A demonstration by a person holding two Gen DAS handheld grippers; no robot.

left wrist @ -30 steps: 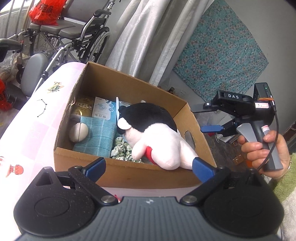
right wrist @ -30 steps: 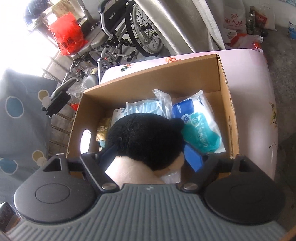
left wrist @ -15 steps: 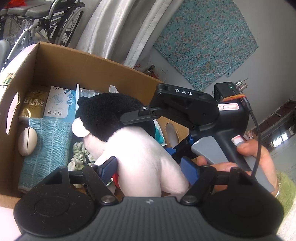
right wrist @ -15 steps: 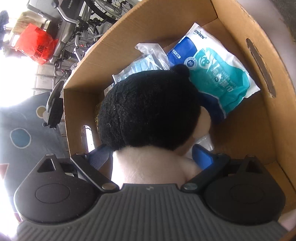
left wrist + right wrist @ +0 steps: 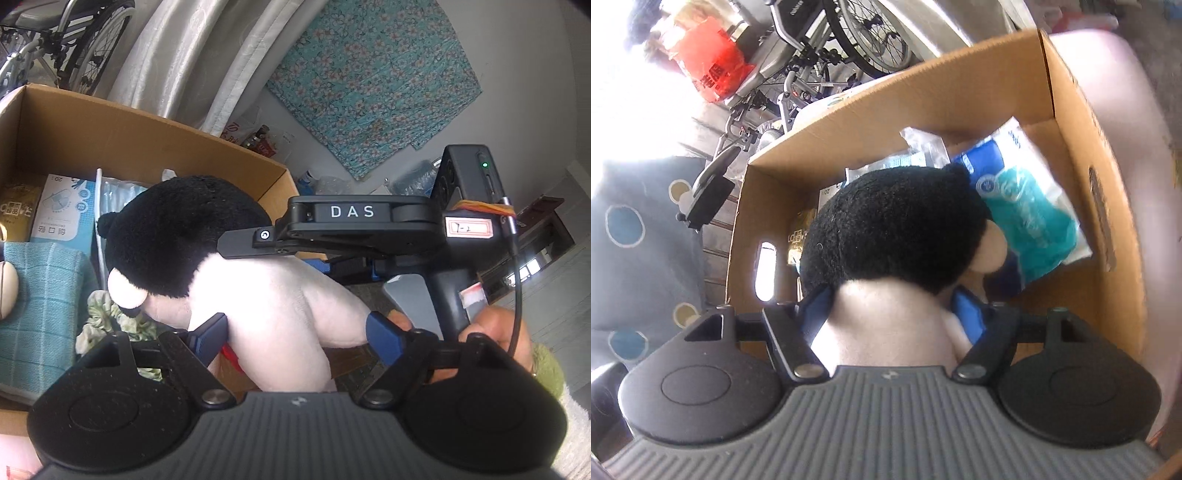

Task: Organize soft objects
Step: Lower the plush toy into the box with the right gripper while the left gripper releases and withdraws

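Note:
A plush toy [image 5: 258,288] with a black head and white body lies in an open cardboard box [image 5: 147,136]. My left gripper [image 5: 297,338] straddles its white lower body. Both blue pads touch the plush while the jaws ease open slightly. From the opposite side, my right gripper [image 5: 892,314] is closing on the white body just below the black head [image 5: 897,236], and its pads press into it. In the left wrist view its black housing marked DAS [image 5: 354,218] reaches over the plush, held by a hand [image 5: 495,332].
In the box lie a teal towel [image 5: 40,295], a floral scrunchie [image 5: 107,321], mask packets [image 5: 55,206], a gold packet [image 5: 14,206] and a blue-green wipes pack [image 5: 1030,221]. The box [image 5: 1071,155] sits on a pink surface [image 5: 1126,92]. A wheelchair [image 5: 820,62] and curtain [image 5: 207,62] stand behind.
My left gripper moved in from outside the box and closed around the plush's body. My right gripper came over the box, lowered and narrowed onto the plush below its head.

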